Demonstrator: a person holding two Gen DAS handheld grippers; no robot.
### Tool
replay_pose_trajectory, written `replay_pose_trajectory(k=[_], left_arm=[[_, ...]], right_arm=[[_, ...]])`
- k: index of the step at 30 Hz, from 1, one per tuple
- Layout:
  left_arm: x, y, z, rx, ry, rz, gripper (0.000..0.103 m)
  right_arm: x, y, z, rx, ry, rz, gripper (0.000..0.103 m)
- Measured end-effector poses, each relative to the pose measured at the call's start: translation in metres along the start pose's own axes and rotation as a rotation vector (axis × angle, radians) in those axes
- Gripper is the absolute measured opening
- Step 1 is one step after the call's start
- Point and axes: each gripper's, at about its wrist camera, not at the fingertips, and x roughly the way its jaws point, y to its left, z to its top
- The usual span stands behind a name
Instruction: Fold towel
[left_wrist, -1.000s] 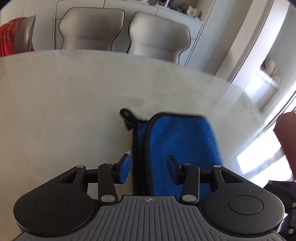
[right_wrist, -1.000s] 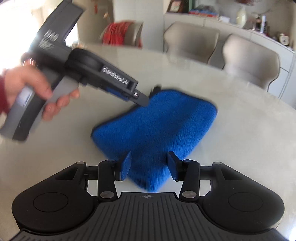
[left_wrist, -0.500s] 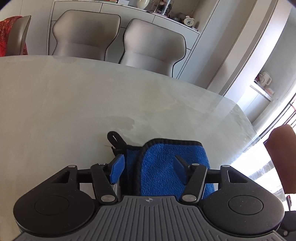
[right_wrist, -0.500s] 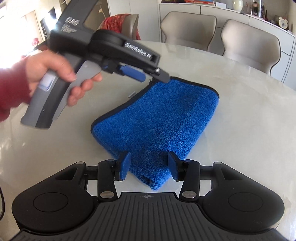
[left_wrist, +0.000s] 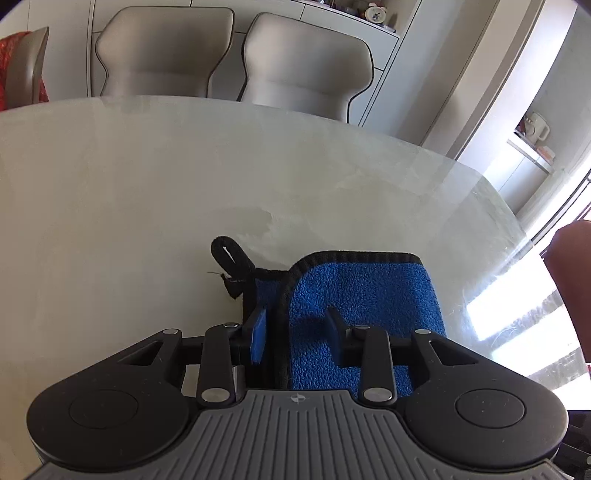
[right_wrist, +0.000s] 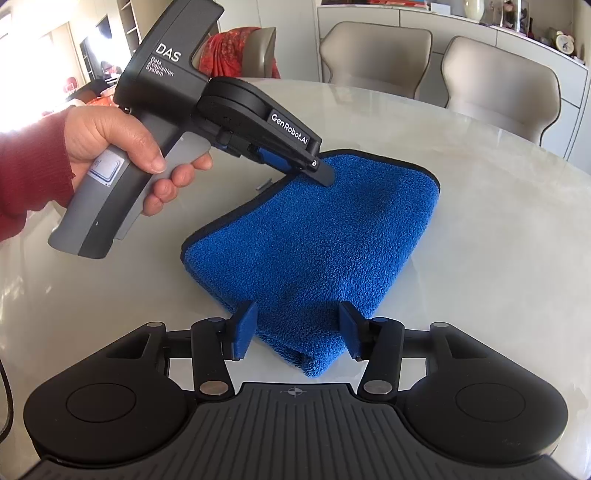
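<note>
Lying folded on the pale table (right_wrist: 498, 221), the blue towel (right_wrist: 314, 240) sits as a thick pad with a black hem along its far and left edges and a rounded fold on the right. Its near corner points at the right gripper (right_wrist: 297, 328), whose jaws have just been opening; they stand apart on either side of that corner, with the cloth between them, and neither pad clearly presses on it

A hand (right_wrist: 110, 140) in a red sleeve (right_wrist: 33, 166) holds the left gripper (left_wrist: 297, 334) tilted down onto the towel's far left corner. Its jaws have just been closing. From its own camera the hemmed edge runs between the two fingers: the left pad stands just outside the hem, the right finger rests on the top layer, and a gap still shows, so the tongs are not clamped. A black loop (left_wrist: 227, 254) sticks out from that corner onto the table. Two beige chairs (left_wrist: 306, 62) stand beyond the far edge
</note>
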Motion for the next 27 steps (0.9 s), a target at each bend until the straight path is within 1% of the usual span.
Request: replay_pose_trajectory(k=[1, 4, 7, 9, 10, 12, 14, 18, 20, 22, 24, 25, 26, 27], left_arm=[[-0.002, -0.001, -0.001, 0.005, -0.007, 0.005, 0.014], [-0.009, -0.002, -0.003, 0.002, -0.009, 0.008, 0.006], [-0.022, -0.005, -0.002, 0.016, -0.040, 0.016, 0.005], [-0.033, -0.007, 0.000, 0.028, -0.076, 0.022, 0.004], [-0.035, -0.006, 0.001, 0.029, -0.078, 0.023, 0.004], [-0.037, -0.005, 0.005, 0.030, -0.072, 0.024, 0.004], [-0.032, -0.003, 0.006, 0.049, -0.051, 0.042, 0.004], [-0.019, 0.003, 0.002, 0.052, -0.023, 0.071, 0.004], [-0.018, 0.004, 0.001, 0.054, -0.025, 0.075, 0.004], [-0.019, 0.002, 0.001, 0.069, -0.038, 0.083, 0.004], [-0.018, 0.001, 0.003, 0.086, -0.029, 0.077, 0.008], [-0.016, 0.001, 0.004, 0.089, -0.005, 0.071, 0.015], [-0.014, 0.001, 0.004, 0.091, 0.025, 0.064, 0.019], [-0.013, 0.002, 0.004, 0.083, 0.037, 0.061, 0.022]], right_arm=[[0.002, -0.001, 0.001, 0.001, 0.000, 0.000, 0.050], [0.003, -0.001, 0.001, -0.001, 0.001, -0.003, 0.051], [0.003, 0.000, 0.003, -0.004, -0.001, -0.006, 0.051], [0.002, 0.001, 0.004, -0.005, -0.005, -0.004, 0.051], [0.001, 0.001, 0.006, -0.006, -0.009, -0.003, 0.051], [0.000, 0.003, 0.009, -0.009, -0.021, -0.001, 0.051], [0.002, 0.004, 0.011, -0.009, -0.026, 0.003, 0.051], [0.009, 0.005, 0.013, -0.026, -0.010, 0.016, 0.055], [0.008, 0.005, 0.016, -0.034, -0.017, 0.014, 0.055], [0.004, 0.003, 0.019, -0.015, -0.047, 0.022, 0.055], [0.004, 0.002, 0.020, -0.002, -0.048, 0.041, 0.055], [0.005, 0.002, 0.019, -0.007, -0.039, 0.034, 0.055], [0.007, 0.003, 0.018, -0.012, -0.029, 0.028, 0.055], [0.007, 0.003, 0.017, -0.014, -0.026, 0.022, 0.055]])
